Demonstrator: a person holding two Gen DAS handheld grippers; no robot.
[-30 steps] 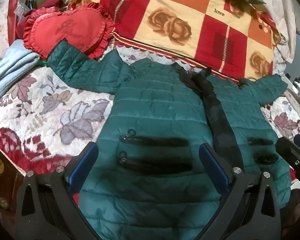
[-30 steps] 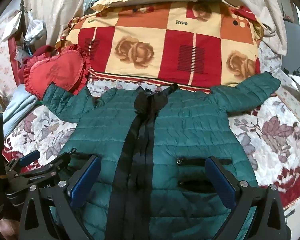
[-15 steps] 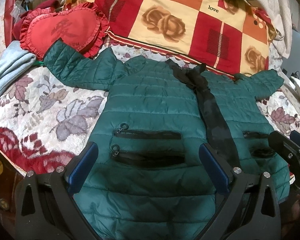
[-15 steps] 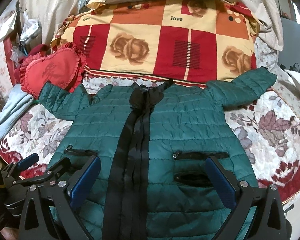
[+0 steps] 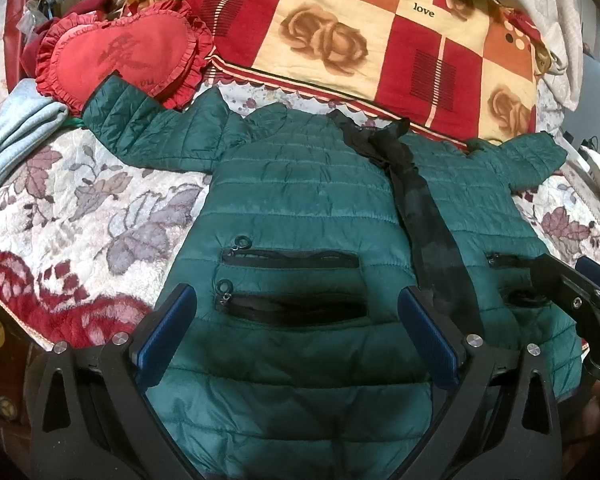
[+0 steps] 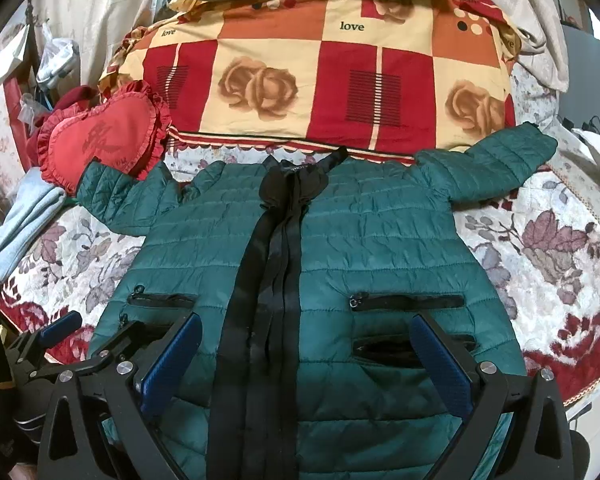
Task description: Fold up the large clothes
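Green quilted jacket (image 6: 380,248) spread flat, sleeves out, black zipper placket (image 6: 268,280)

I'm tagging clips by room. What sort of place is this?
Most likely a bedroom: the green jacket lies spread on a bed with a floral blanket, with a folded rose-patterned quilt and a heart pillow behind it.
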